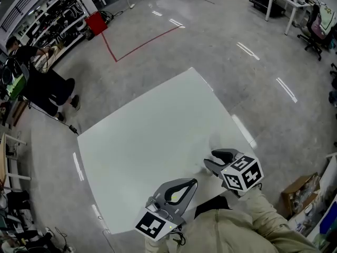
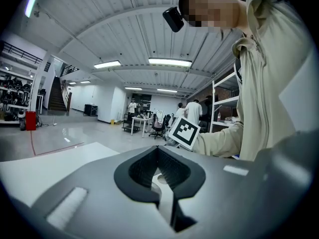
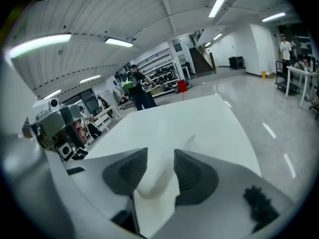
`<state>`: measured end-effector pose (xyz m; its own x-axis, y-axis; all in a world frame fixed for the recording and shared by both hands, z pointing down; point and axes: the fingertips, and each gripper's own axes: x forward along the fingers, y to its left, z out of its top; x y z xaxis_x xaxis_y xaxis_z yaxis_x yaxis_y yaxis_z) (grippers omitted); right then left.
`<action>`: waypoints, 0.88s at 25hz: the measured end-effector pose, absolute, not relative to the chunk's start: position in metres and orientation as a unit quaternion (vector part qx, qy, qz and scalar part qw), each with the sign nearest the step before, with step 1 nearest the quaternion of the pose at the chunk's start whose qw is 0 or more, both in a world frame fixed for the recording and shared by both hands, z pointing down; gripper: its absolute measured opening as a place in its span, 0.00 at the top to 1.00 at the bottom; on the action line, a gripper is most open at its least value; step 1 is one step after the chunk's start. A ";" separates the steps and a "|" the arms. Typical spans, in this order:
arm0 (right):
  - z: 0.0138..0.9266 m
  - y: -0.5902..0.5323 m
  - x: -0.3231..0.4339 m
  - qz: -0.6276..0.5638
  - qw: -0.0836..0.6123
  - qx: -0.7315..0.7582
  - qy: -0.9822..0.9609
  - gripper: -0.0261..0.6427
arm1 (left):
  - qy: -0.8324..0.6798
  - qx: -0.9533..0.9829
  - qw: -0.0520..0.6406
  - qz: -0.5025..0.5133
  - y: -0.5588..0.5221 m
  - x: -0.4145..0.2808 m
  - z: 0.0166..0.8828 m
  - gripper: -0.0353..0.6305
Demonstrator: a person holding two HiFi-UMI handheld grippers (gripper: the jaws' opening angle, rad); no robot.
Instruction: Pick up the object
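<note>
A bare white table (image 1: 147,136) fills the middle of the head view; I see no separate object on it, only a faint grey mark (image 1: 213,141) just ahead of the right gripper. My right gripper (image 1: 209,158) hovers at the table's near right edge. In the right gripper view (image 3: 160,152) its dark pads stand apart, with only the white tabletop (image 3: 174,118) between them. My left gripper (image 1: 194,182) sits lower, at the near edge by the person's sleeve. Its jaw tips meet in the left gripper view (image 2: 157,148), with nothing held.
A person in dark clothes (image 1: 45,86) stands by shelving (image 1: 47,15) at the far left. A red box (image 1: 96,22) and a red floor line (image 1: 142,44) lie beyond the table. Desks and chairs (image 1: 295,4) stand at the far right, a cardboard box (image 1: 300,194) at the near right.
</note>
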<state>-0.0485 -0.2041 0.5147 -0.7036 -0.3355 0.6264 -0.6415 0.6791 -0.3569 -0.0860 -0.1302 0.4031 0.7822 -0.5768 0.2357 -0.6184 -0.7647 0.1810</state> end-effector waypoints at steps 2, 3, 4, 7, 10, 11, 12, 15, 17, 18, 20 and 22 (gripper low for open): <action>0.521 -0.210 -0.051 0.305 0.265 0.286 -0.869 0.65 | -0.320 0.935 0.127 0.083 -0.134 -0.086 0.404 0.94; 0.524 -0.213 -0.050 0.310 0.268 0.295 -0.863 0.61 | -0.320 0.935 0.127 0.084 -0.135 -0.086 0.404 0.94; 0.528 -0.215 -0.049 0.314 0.272 0.304 -0.858 0.57 | -0.321 0.935 0.128 0.084 -0.137 -0.086 0.404 0.94; 0.542 -0.216 -0.051 0.331 0.284 0.316 -0.842 0.50 | -0.322 0.934 0.131 0.082 -0.140 -0.088 0.405 0.94; 0.558 -0.210 -0.059 0.375 0.281 0.310 -0.827 0.49 | -0.322 0.934 0.131 0.082 -0.141 -0.089 0.407 0.94; 0.562 -0.209 -0.062 0.397 0.274 0.305 -0.821 0.49 | -0.322 0.934 0.131 0.082 -0.141 -0.089 0.407 0.94; 0.566 -0.208 -0.065 0.420 0.267 0.299 -0.814 0.48 | -0.322 0.934 0.132 0.081 -0.141 -0.089 0.407 0.94; 0.572 -0.210 -0.075 0.459 0.265 0.281 -0.800 0.48 | -0.326 0.932 0.137 0.079 -0.143 -0.092 0.408 0.94; 0.573 -0.214 -0.081 0.457 0.276 0.274 -0.800 0.48 | -0.328 0.932 0.138 0.076 -0.143 -0.093 0.409 0.94; 0.574 -0.217 -0.084 0.455 0.282 0.271 -0.800 0.48 | -0.328 0.932 0.137 0.075 -0.143 -0.094 0.409 0.94; 0.574 -0.220 -0.089 0.455 0.288 0.265 -0.800 0.48 | -0.329 0.931 0.137 0.075 -0.143 -0.095 0.409 0.94; 0.576 -0.222 -0.093 0.462 0.290 0.255 -0.799 0.48 | -0.331 0.931 0.137 0.074 -0.143 -0.096 0.409 0.94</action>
<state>-0.0934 -0.2224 0.5760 -0.7019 -0.1393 0.6985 -0.6749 0.4435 -0.5897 -0.0962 -0.1433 0.4088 0.7697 -0.5959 0.2291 -0.6367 -0.7430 0.2066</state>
